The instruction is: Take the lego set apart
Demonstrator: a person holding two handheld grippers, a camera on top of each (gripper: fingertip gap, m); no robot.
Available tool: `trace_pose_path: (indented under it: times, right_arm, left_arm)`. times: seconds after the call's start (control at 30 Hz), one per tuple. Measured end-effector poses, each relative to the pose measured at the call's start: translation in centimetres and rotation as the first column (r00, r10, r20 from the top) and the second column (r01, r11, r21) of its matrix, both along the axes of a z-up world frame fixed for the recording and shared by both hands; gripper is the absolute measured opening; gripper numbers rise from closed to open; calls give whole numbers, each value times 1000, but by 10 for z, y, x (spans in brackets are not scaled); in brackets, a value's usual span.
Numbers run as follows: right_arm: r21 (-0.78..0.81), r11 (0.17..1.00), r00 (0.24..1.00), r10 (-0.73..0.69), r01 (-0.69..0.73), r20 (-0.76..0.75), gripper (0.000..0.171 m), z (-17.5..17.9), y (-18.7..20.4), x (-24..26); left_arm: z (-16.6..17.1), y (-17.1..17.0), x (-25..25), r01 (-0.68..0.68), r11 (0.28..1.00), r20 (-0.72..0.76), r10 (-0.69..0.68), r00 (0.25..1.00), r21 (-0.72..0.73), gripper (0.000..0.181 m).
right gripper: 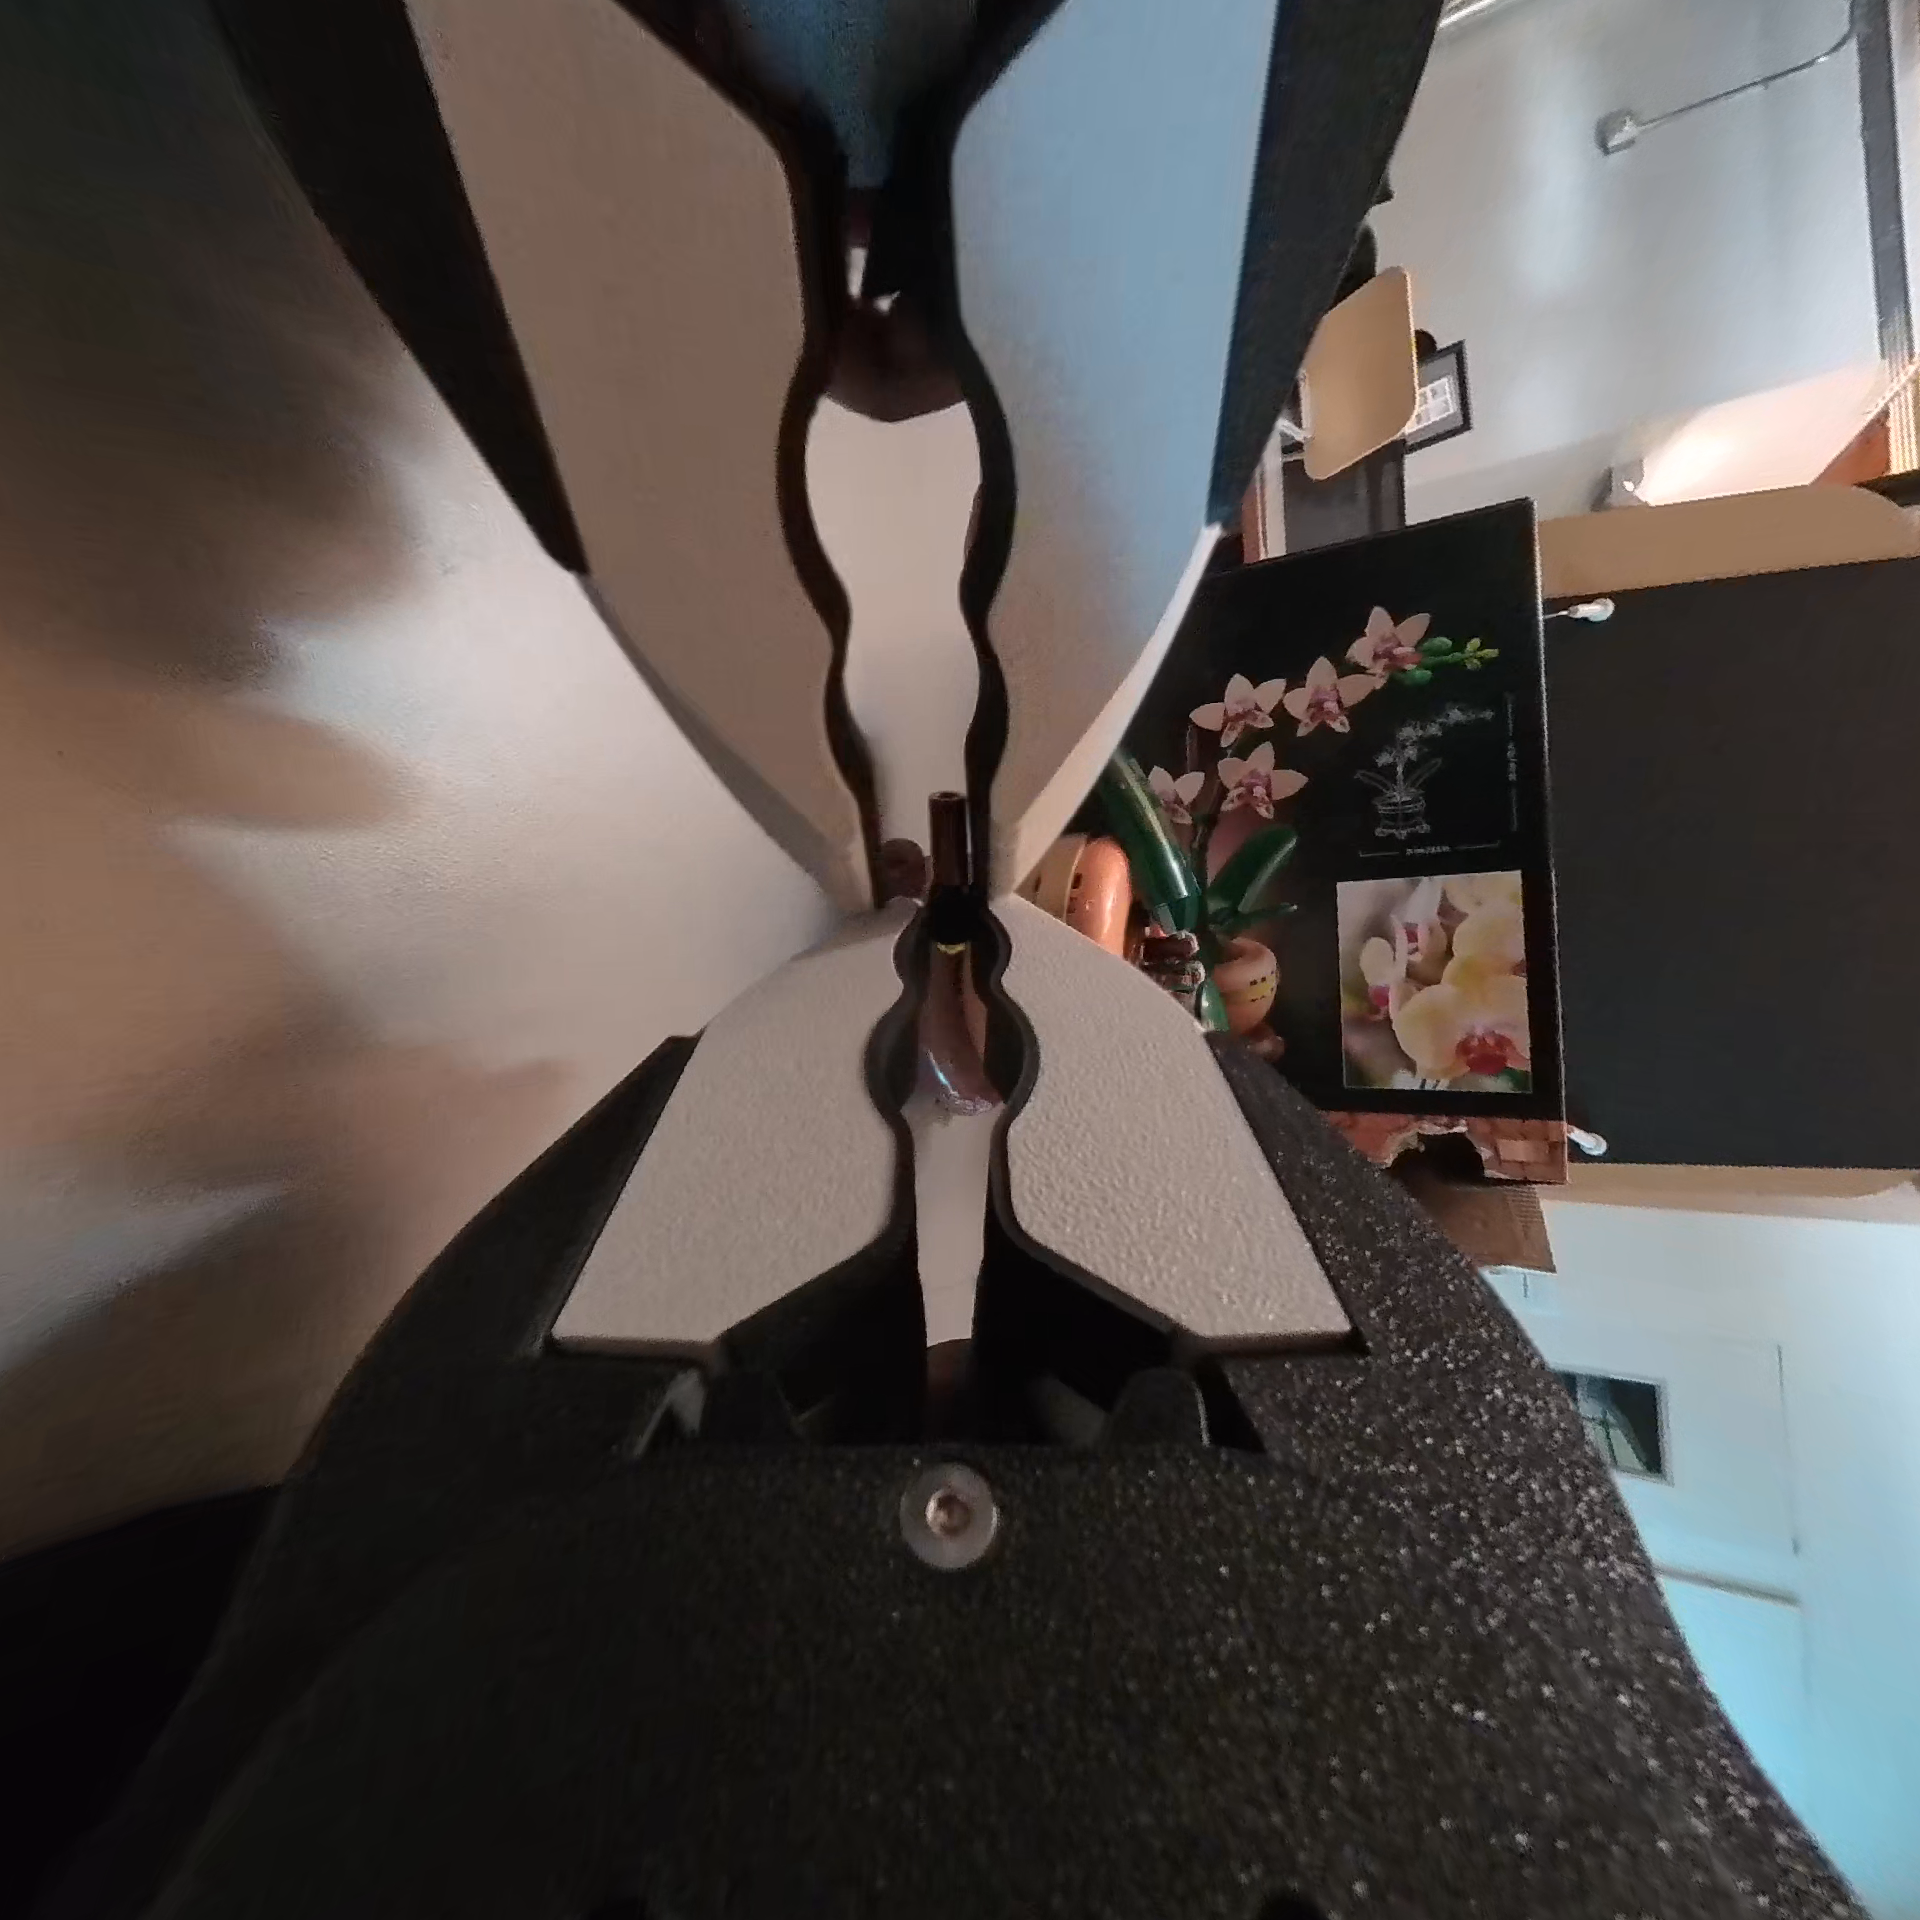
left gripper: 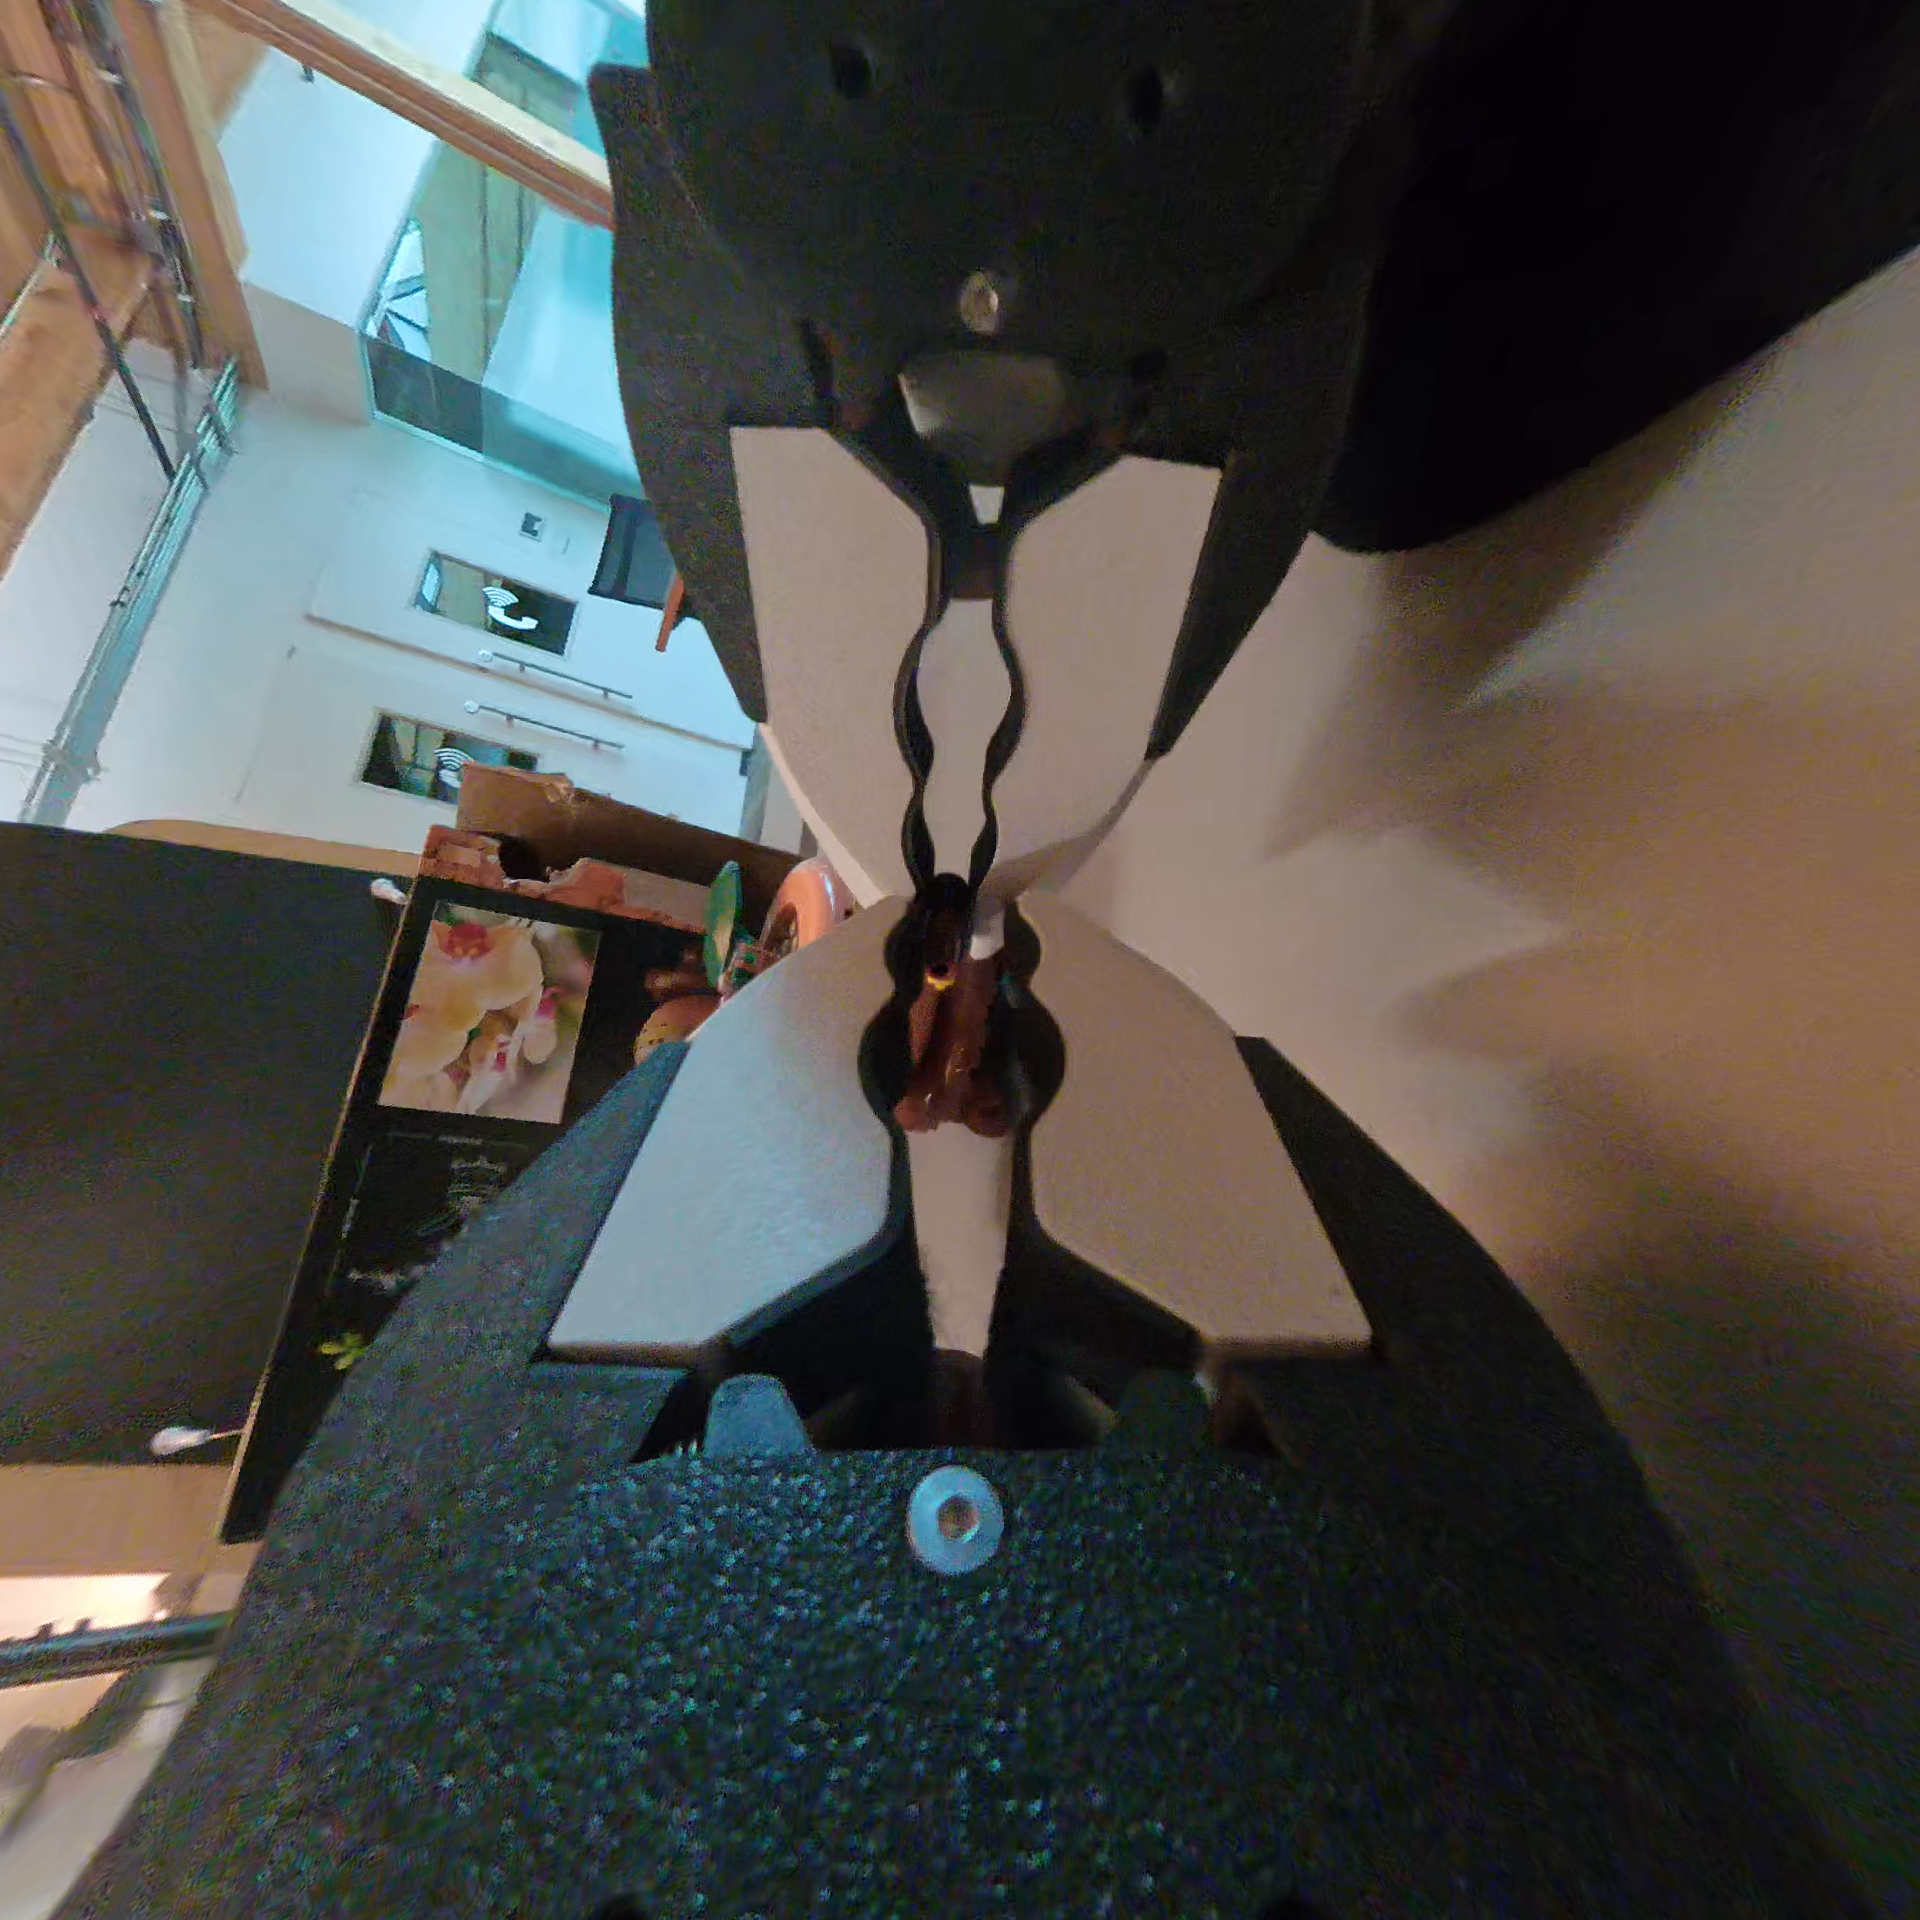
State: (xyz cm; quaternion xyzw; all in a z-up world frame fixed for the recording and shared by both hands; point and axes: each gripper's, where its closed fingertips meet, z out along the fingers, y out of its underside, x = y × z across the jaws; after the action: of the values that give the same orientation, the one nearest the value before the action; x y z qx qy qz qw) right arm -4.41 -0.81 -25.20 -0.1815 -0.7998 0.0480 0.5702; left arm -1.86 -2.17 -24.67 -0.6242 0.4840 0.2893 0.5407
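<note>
My two grippers meet tip to tip over the white table (left gripper: 1558,831). In the left wrist view, my left gripper (left gripper: 956,930) is shut on a small brown lego piece (left gripper: 951,1049) held between its white pads. My right gripper (left gripper: 951,878) faces it from above, its tips closed on the dark end of the same piece. In the right wrist view, my right gripper (right gripper: 951,920) is shut on a brown piece (right gripper: 951,1023) with a dark rod (right gripper: 948,831) sticking out. The rod reaches into the tips of my left gripper (right gripper: 925,831).
A black lego box with orchid pictures (right gripper: 1382,831) stands close behind the grippers and also shows in the left wrist view (left gripper: 488,997). Beside it stands the rest of the orchid model, with green leaves and a tan pot (right gripper: 1226,935). A black panel (right gripper: 1714,852) stands behind the box. The grippers are tip to tip, or close to it.
</note>
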Motion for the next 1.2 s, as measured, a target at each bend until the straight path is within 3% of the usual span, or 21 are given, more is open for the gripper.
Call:
trace_pose_path:
  times: [0.03, 0.3, 0.33, 0.37, 0.4, 0.43, 0.5, 0.6, 0.7, 0.8, 0.9, 1.03, 1.2]
  right_arm:
    - [-5, 1000, 1000, 7, -7, 5, 7, -1, -2, 0]
    - [-54, 997, 998, 59, -60, -21, 6, 7, -5, 3]
    - [-45, 999, 1000, 28, -28, -14, 3, 6, 1, 4]
    - [49, 991, 990, -127, 125, 54, 4, -6, 34, 10]
    - [60, 989, 988, -140, 136, 70, 4, -13, 47, 15]
    - [-43, 997, 998, -58, 58, -3, 4, 1, 32, 14]
    - [-142, 990, 996, 11, -24, -92, 4, 28, 5, 4]
    - [-93, 995, 998, 33, -38, -56, 4, 16, 5, 4]
    - [-65, 997, 999, 27, -30, -46, 4, 10, 9, 8]
    - [-28, 999, 999, 42, -42, -6, 4, 4, 1, 4]
    - [-23, 998, 998, 63, -63, 11, 5, 0, -7, 1]
    - [-44, 998, 998, 55, -54, 16, 4, -1, -10, 0]
    - [-42, 999, 1000, 22, -21, 19, 5, -4, -7, -3]
  left_arm:
    - [1, 0, -1, -1, 1000, 4, 1, 1000, 3, 7]
    - [10, -10, -4, 19, 999, 72, -17, 997, -34, 5]
    - [14, -13, -9, 7, 1000, 71, -6, 997, -14, 4]
    - [23, -16, -19, -16, 999, 93, 13, 996, 29, 0]
    - [32, -18, -29, -31, 998, 145, 23, 989, 55, 0]
    - [35, -18, -32, -30, 998, 182, 19, 983, 57, 0]
    - [24, -12, -23, -1, 1000, 111, -2, 994, 27, 0]
    - [11, -7, -20, -6, 1000, 54, 5, 999, 9, 0]
    - [12, -5, -25, -26, 1000, 84, 25, 996, 13, 18]
    - [7, -3, -21, -28, 1000, 52, 28, 998, 1, 23]
    - [-6, 0, -16, -28, 998, 5, 28, 1000, -52, 23]
    - [-8, 2, -16, -52, 998, -9, 52, 999, -42, 7]
    - [-10, 2, -20, -104, 993, -75, 100, 992, -49, 7]
